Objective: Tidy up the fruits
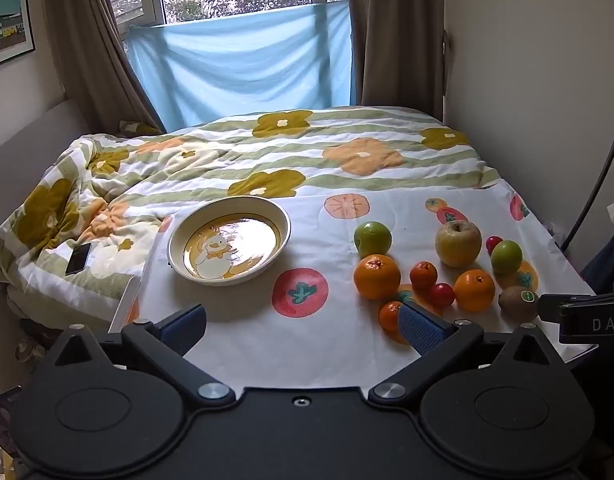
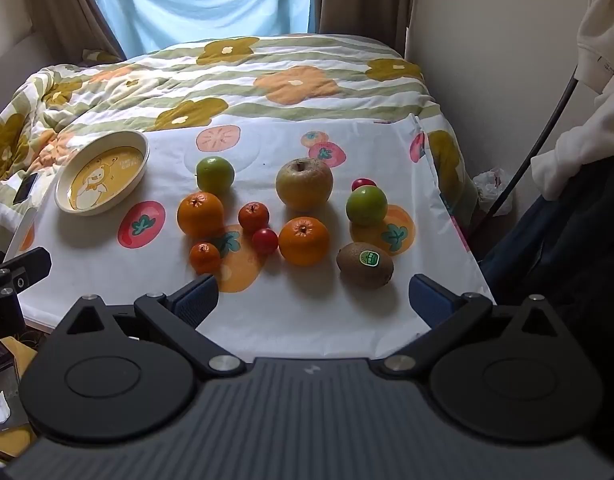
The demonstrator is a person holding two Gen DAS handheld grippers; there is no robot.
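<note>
Ahead of our right tool, fruit lies loose on the cloth: a brown kiwi (image 2: 365, 265) with a green sticker nearest, on its side; two oranges (image 2: 303, 241) (image 2: 200, 214); two small tangerines (image 2: 205, 257) (image 2: 253, 216); two red tomatoes (image 2: 265, 241) (image 2: 363, 184); two green apples (image 2: 366, 205) (image 2: 215, 175); a yellowish apple (image 2: 304, 184) upright. Far left sits the empty duck plate (image 2: 139, 168).

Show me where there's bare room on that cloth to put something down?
Free: the near strip between both claws and the fruit, and the patch between the duck plate and the big orange. Crowded: the cluster around the kiwi and apple.
</note>
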